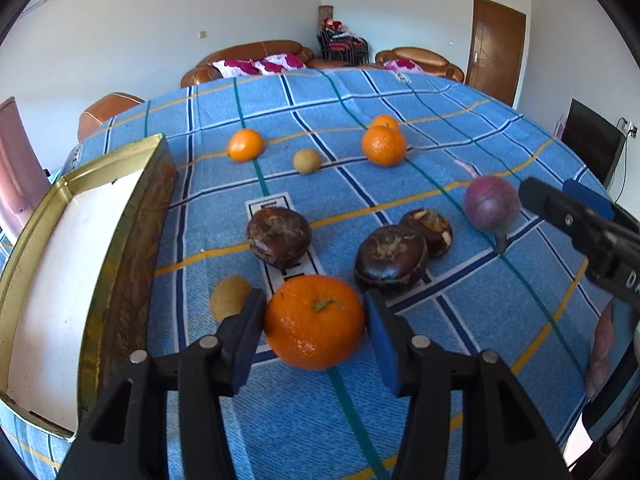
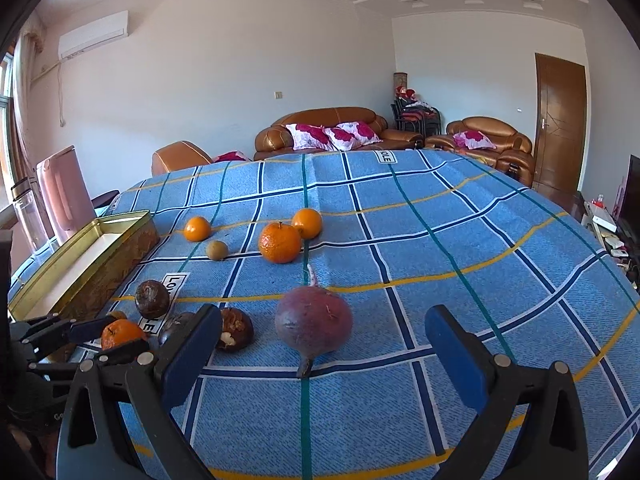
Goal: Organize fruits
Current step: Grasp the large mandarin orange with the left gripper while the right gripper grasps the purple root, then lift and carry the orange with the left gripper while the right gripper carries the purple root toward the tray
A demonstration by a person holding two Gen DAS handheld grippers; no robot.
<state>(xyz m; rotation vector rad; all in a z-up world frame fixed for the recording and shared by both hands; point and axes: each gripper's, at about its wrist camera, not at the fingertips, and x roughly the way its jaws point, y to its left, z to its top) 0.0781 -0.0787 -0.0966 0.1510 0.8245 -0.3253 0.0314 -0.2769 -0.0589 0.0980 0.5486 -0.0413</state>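
— Both your tongs, what were they doing?
— Your left gripper (image 1: 315,322) clamped the nearest orange (image 1: 314,322) on the blue cloth (image 1: 400,92), beside the gold tin (image 1: 124,236). Your right gripper (image 2: 322,354) gaped wide, empty, behind the purple fruit (image 2: 314,325).

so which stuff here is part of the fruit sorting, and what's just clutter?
Job: orange between left gripper pads, other oranges, brown fruits, purple fruit, tin box, right gripper.
Clutter: sofa, door, air conditioner.
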